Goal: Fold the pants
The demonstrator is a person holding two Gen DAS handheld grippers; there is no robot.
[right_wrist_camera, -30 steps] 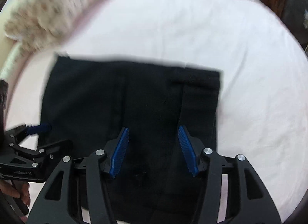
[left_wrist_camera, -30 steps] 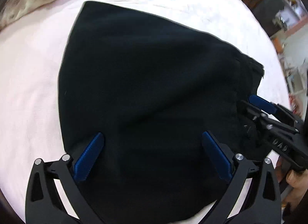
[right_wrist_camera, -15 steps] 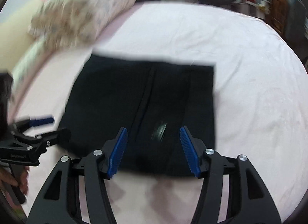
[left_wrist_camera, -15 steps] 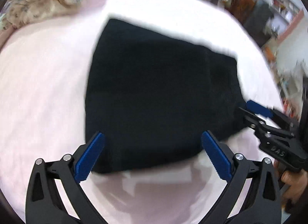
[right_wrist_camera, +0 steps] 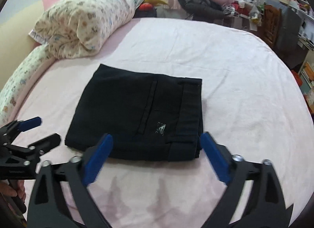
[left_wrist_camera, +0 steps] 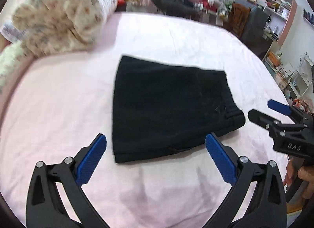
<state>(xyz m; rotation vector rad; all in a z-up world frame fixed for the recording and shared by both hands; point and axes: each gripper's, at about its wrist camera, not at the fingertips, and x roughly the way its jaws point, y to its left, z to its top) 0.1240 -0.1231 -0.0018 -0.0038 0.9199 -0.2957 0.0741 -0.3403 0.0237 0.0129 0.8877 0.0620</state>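
Left wrist view: pink bed spreads ahead, with black folded pants lying flat just beyond the left hand-held gripper. It gapes wide, holding nothing. Right hand-held gripper likewise, wide apart and empty.

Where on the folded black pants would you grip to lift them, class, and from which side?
Grip the pants at the thick waistband edge, coming in from the right with the right tool. The stacked layers end flush there, so one pinch probably catches them all.
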